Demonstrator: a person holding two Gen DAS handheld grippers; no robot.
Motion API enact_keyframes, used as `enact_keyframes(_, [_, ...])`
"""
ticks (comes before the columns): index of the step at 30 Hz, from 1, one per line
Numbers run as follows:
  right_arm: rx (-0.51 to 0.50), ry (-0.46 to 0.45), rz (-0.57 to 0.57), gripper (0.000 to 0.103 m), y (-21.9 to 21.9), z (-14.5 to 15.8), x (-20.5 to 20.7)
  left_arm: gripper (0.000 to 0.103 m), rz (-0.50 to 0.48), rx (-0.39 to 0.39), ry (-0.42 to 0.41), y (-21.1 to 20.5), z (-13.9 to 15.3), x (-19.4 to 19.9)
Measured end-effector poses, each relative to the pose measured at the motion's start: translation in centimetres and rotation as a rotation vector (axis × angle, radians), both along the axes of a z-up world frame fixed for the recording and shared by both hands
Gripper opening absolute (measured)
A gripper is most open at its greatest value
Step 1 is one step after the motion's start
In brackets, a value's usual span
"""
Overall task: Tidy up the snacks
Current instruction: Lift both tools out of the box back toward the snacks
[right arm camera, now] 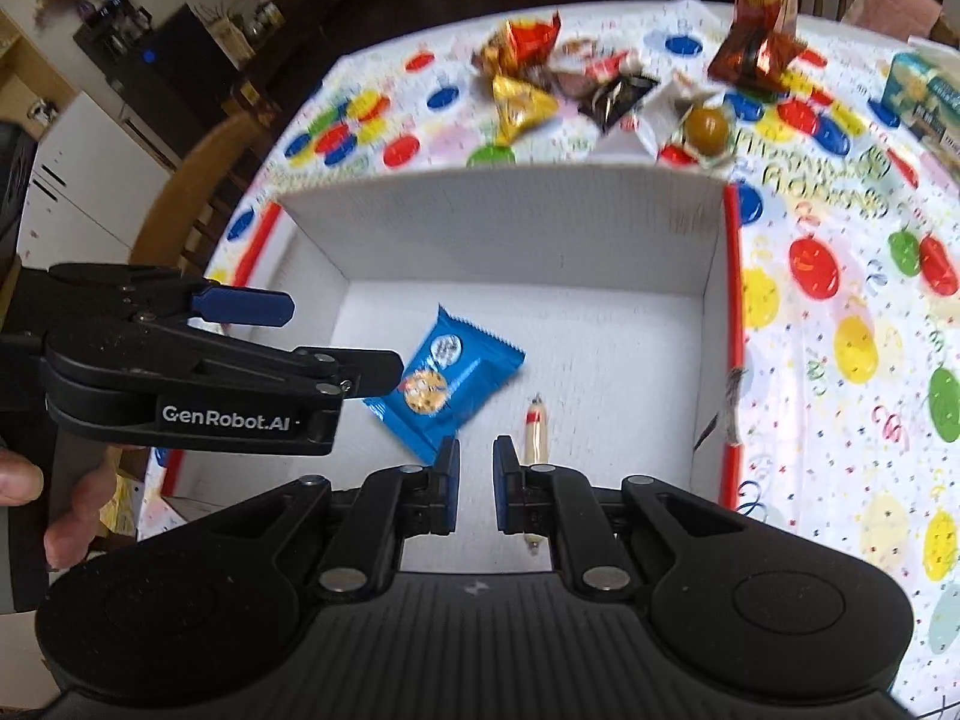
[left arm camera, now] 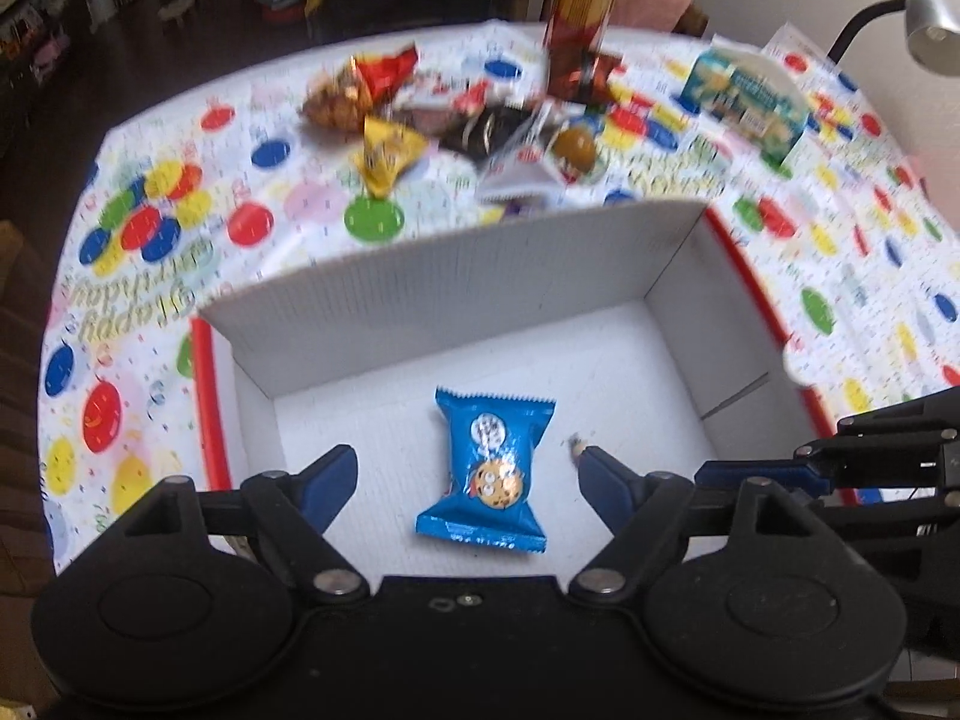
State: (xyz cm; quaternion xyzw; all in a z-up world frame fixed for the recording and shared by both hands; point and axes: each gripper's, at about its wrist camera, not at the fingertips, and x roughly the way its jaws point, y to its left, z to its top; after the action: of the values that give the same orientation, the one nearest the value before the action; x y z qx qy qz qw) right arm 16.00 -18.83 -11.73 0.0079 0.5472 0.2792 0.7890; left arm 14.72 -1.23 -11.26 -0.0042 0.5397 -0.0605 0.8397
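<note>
A blue cookie packet (left arm camera: pixel 489 468) (right arm camera: pixel 447 381) lies flat on the floor of a white box with a red rim (left arm camera: pixel 480 276) (right arm camera: pixel 510 228). My left gripper (left arm camera: pixel 463 467) (right arm camera: pixel 336 339) hangs open over the box, one finger on each side of the packet and not touching it. A thin sausage stick (right arm camera: pixel 535 429) lies on the box floor beside the packet. Just above it, my right gripper (right arm camera: pixel 477 480) has its jaws a narrow gap apart with nothing between them. One of its blue fingers (left arm camera: pixel 762 473) shows in the left wrist view.
Loose snacks (left arm camera: pixel 456 114) (right arm camera: pixel 600 84) are piled beyond the box on a balloon-print tablecloth (left arm camera: pixel 150 300), among them a yellow packet (left arm camera: pixel 387 153). An amber bottle (left arm camera: pixel 582 12), a blue-green carton (left arm camera: pixel 744 99) and a desk lamp (left arm camera: pixel 927 24) stand at the back. A hand (right arm camera: pixel 36 492) holds the left gripper.
</note>
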Motion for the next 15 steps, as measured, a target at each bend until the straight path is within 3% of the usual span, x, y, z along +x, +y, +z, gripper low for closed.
enact_keyframes(13, [0.009,-0.150,-0.053,0.011,-2.8,5.4,-0.5,0.089,-0.007,-0.023,-0.126,0.5,4.6,-1.7])
enact_keyframes(15, [0.010,-0.168,-0.057,0.022,-3.0,6.0,-0.3,0.090,-0.005,-0.024,-0.142,0.6,5.1,-1.7])
